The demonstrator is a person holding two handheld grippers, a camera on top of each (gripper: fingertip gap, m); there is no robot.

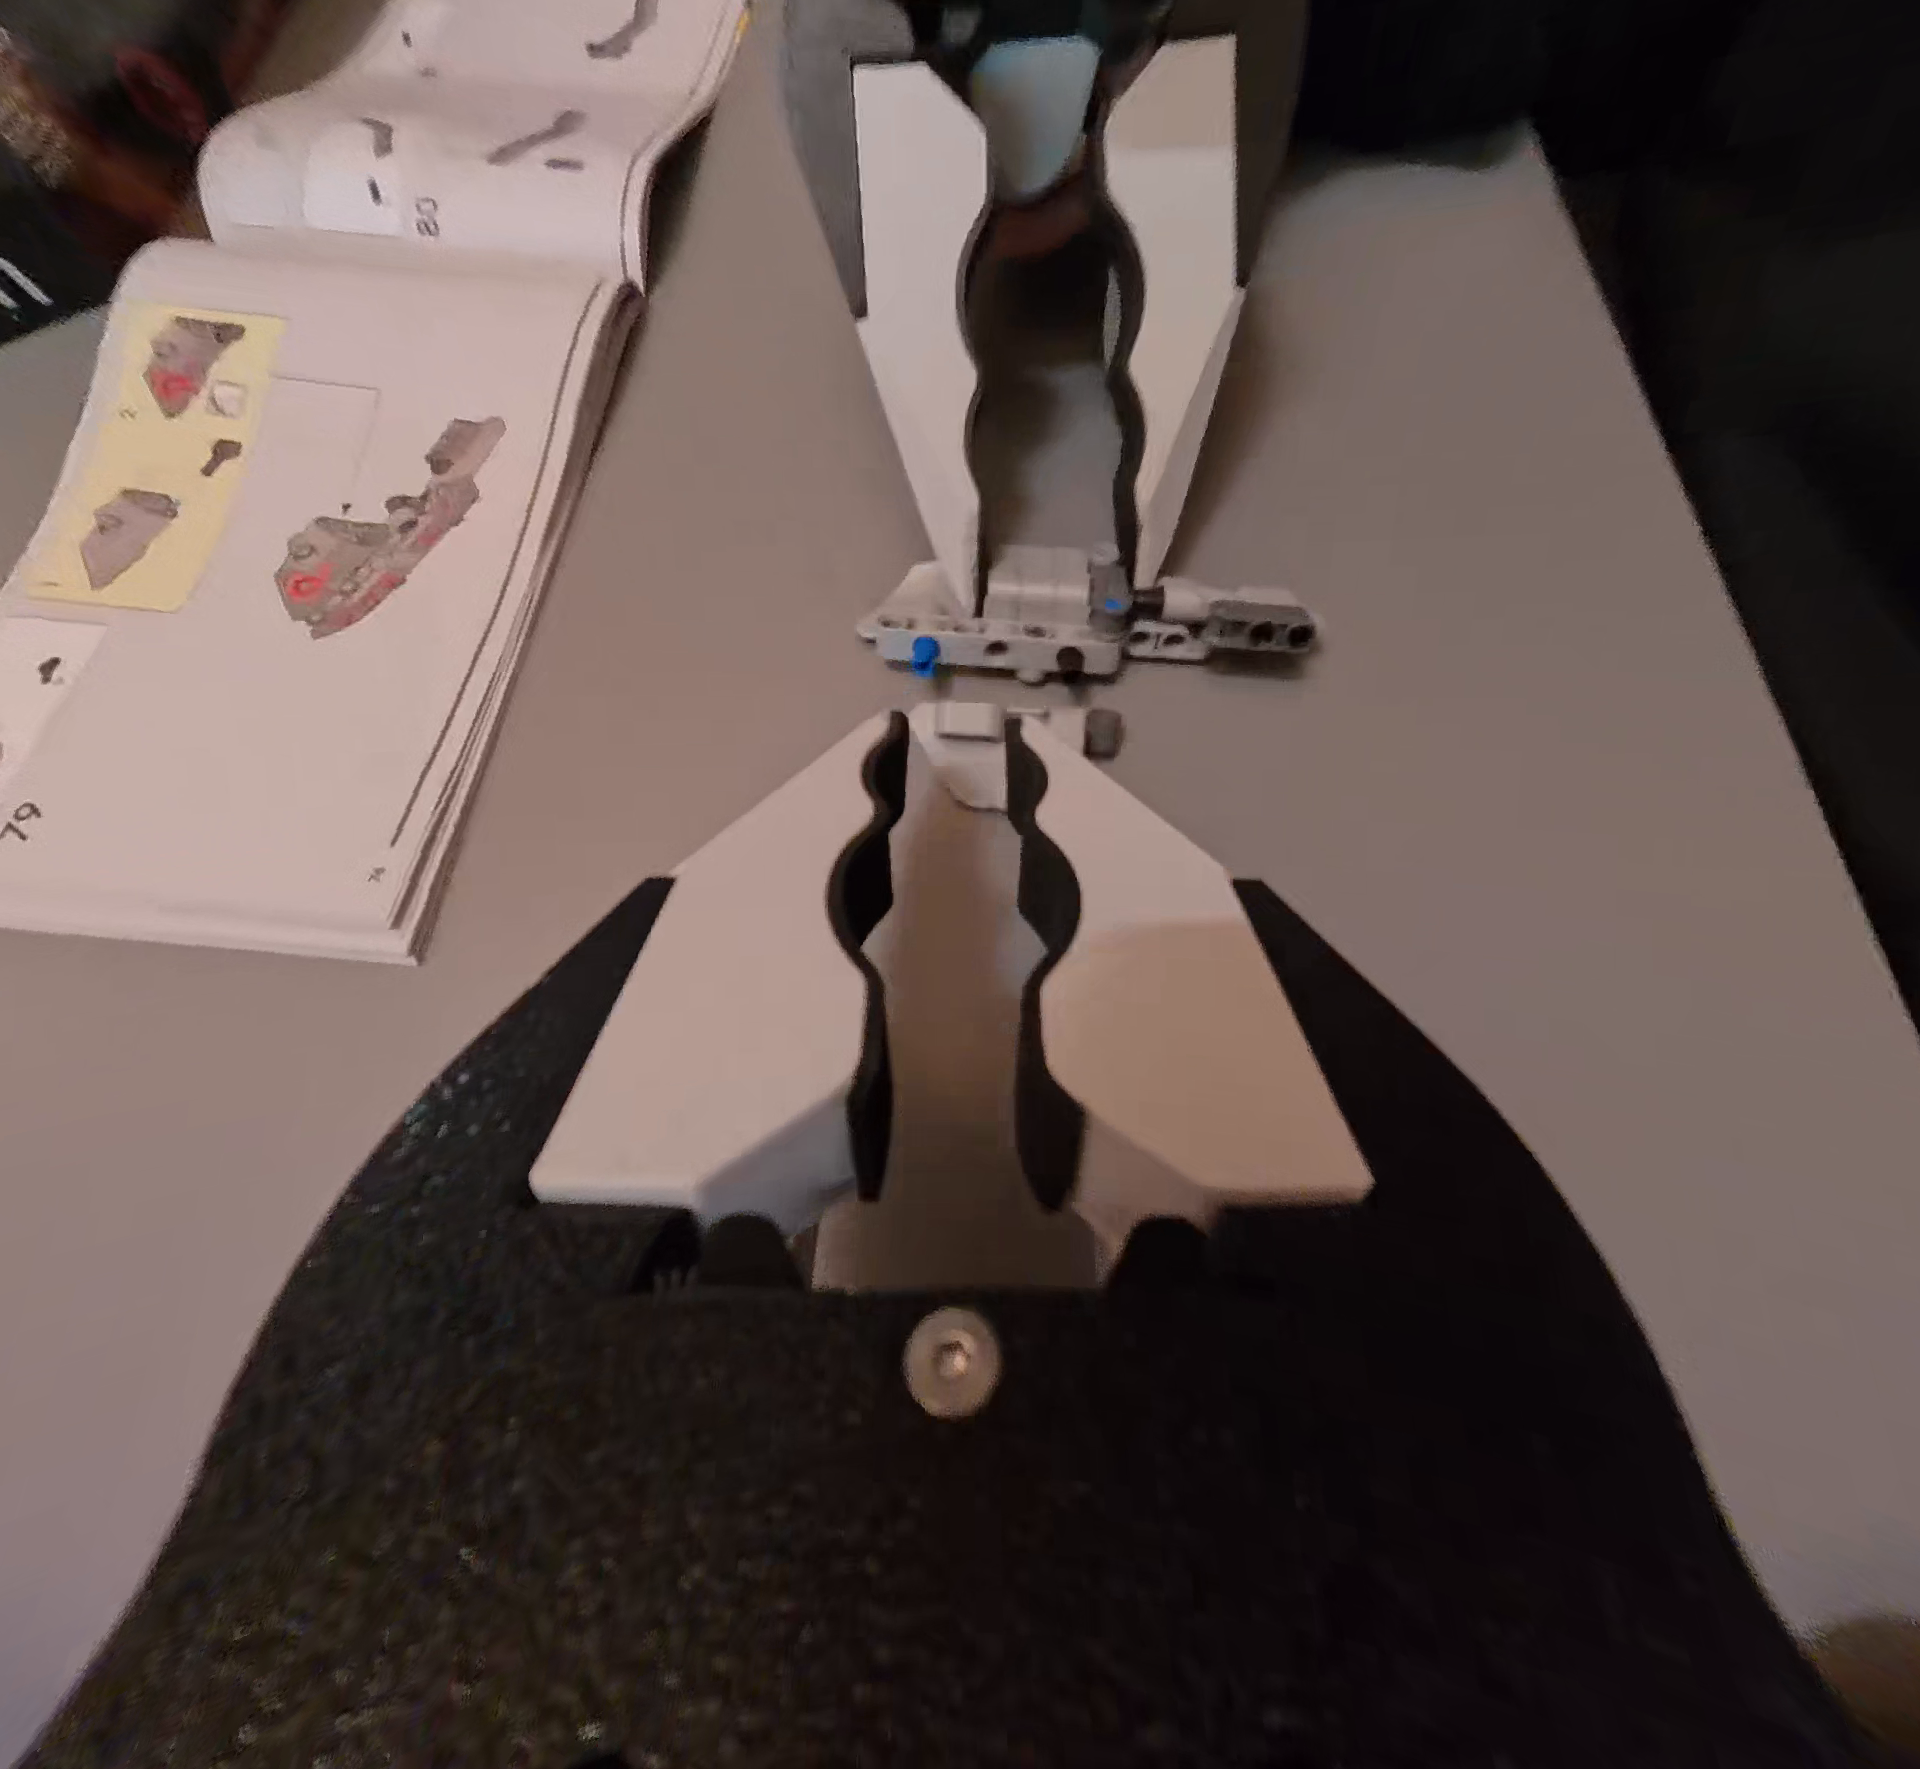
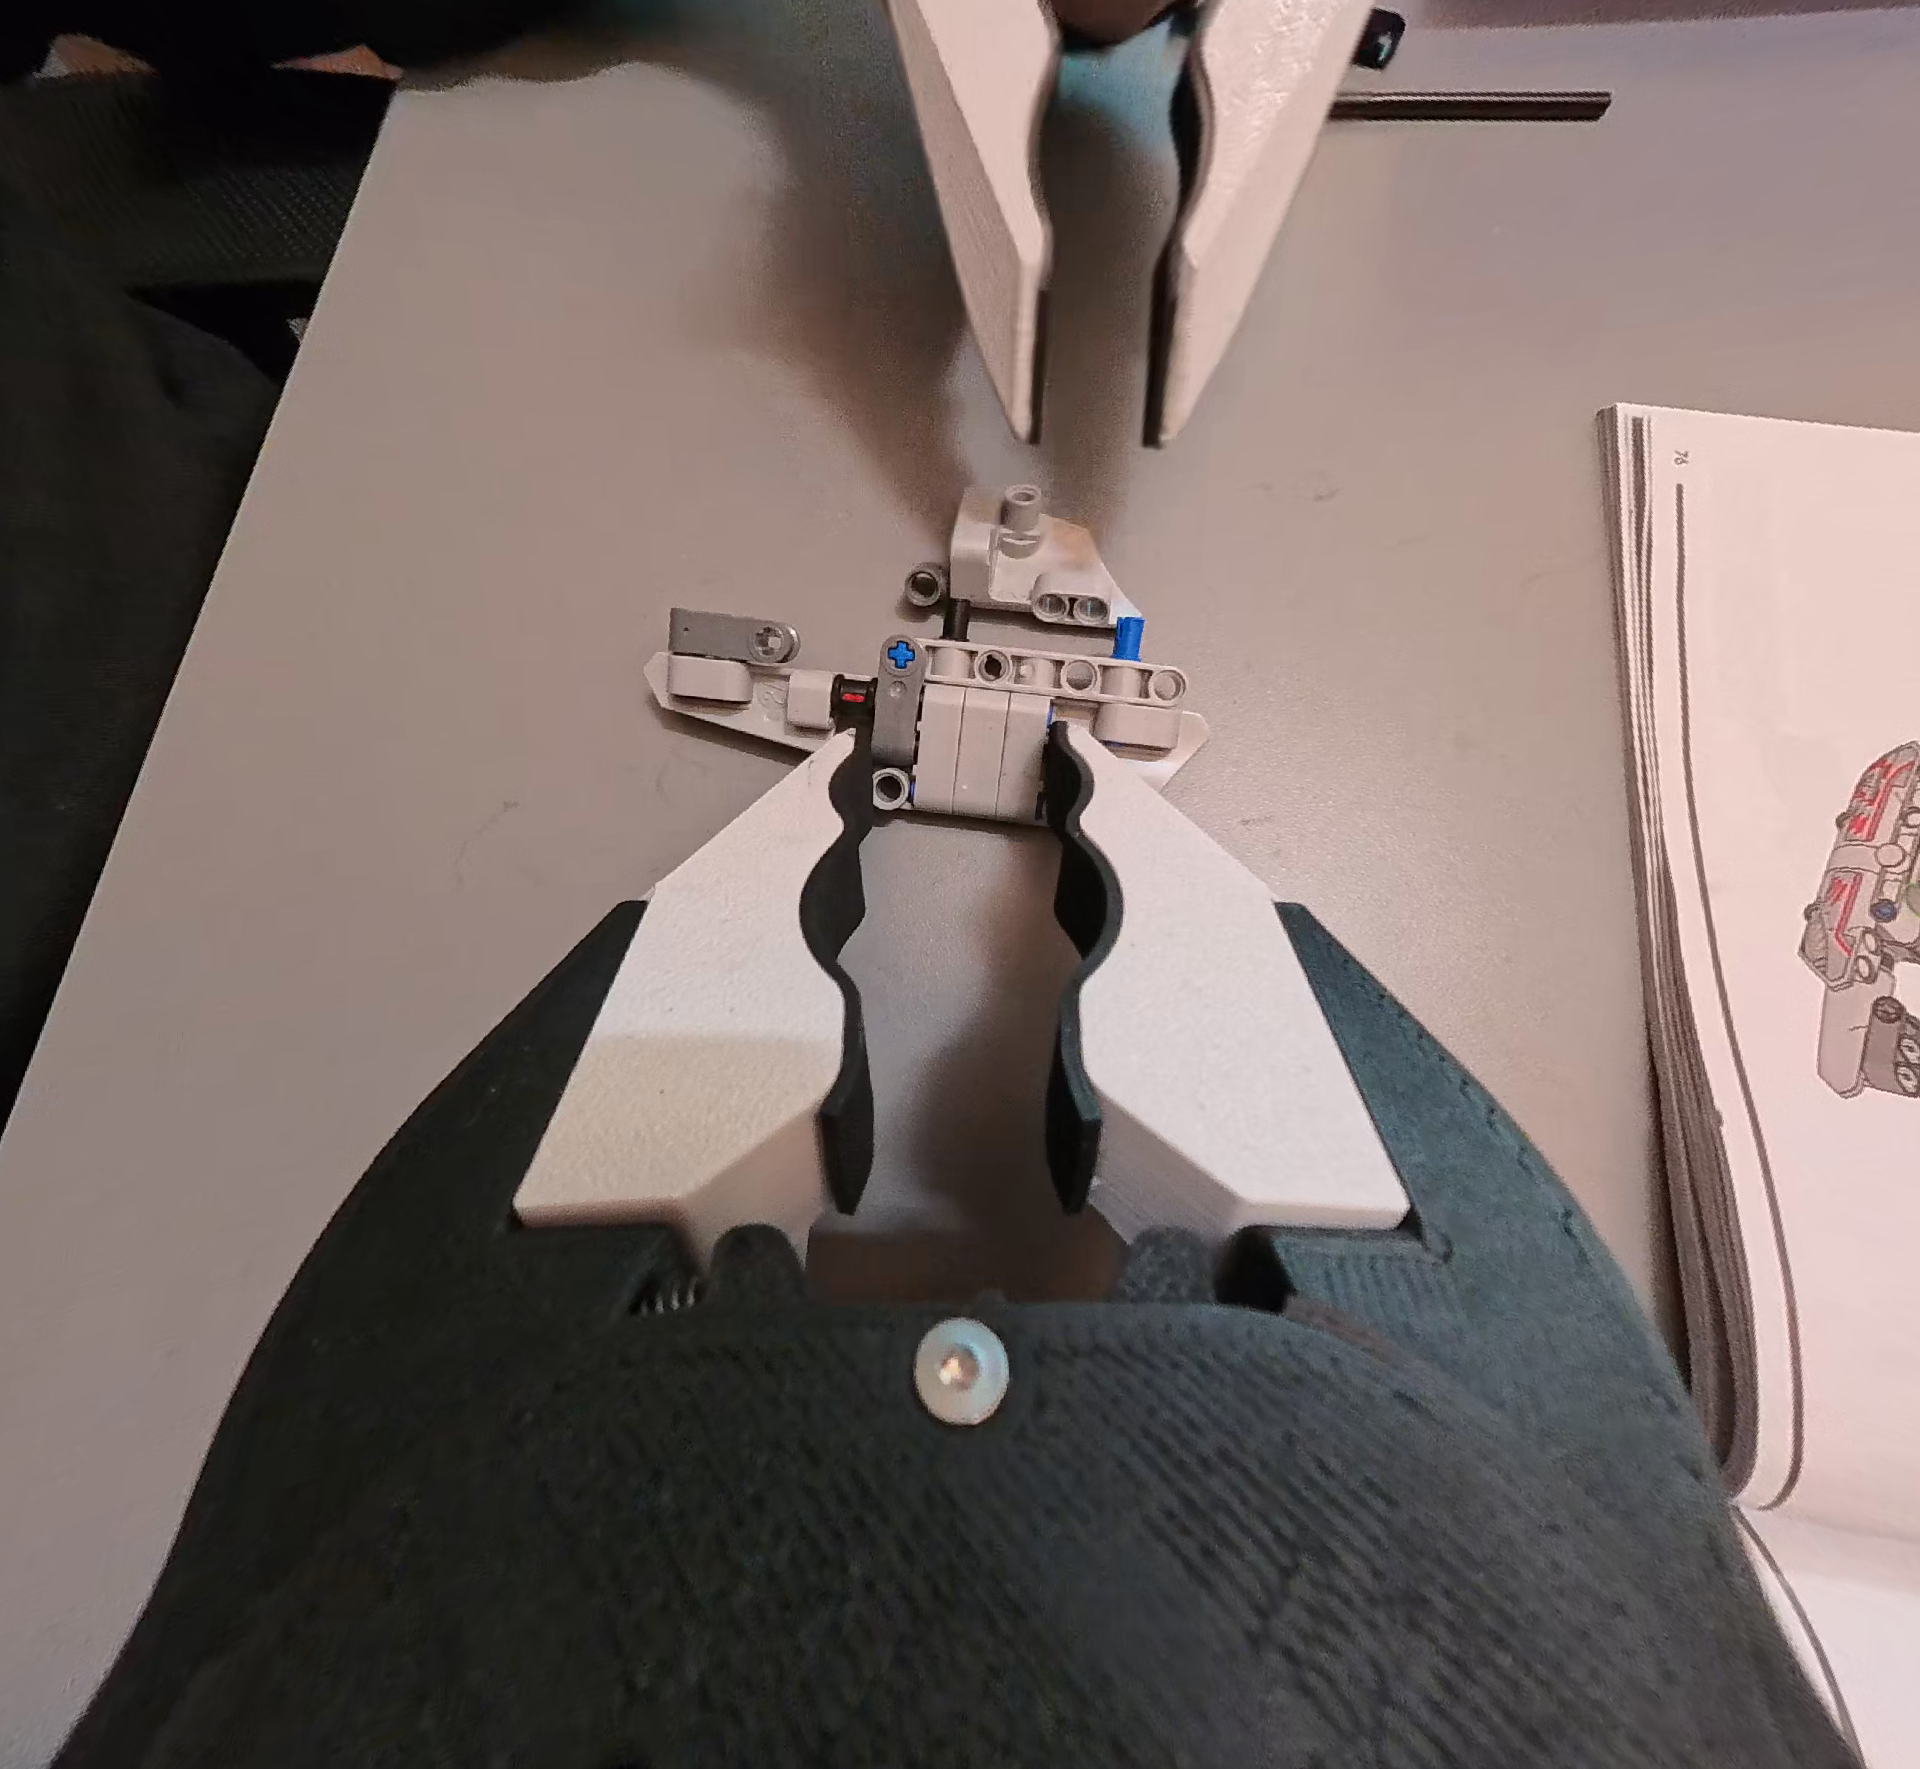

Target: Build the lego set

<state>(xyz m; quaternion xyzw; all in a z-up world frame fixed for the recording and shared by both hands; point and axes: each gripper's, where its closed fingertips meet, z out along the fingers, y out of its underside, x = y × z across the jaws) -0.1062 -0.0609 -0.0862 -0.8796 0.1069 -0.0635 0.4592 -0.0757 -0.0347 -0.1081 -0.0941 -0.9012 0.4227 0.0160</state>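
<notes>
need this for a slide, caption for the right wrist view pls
Right gripper clamps the grey lego assembly on the table; left gripper hovers opposite.

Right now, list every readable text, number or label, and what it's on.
Booklet: page numbers at the page corners and small step numbers; I don't quote writing.
Dark packaging: markings too blurred to read.
Build: no writing visible.

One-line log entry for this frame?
right hand-held gripper: clamped on grey brick lego assembly | left hand-held gripper: open, near small grey angled piece | grey table
</notes>
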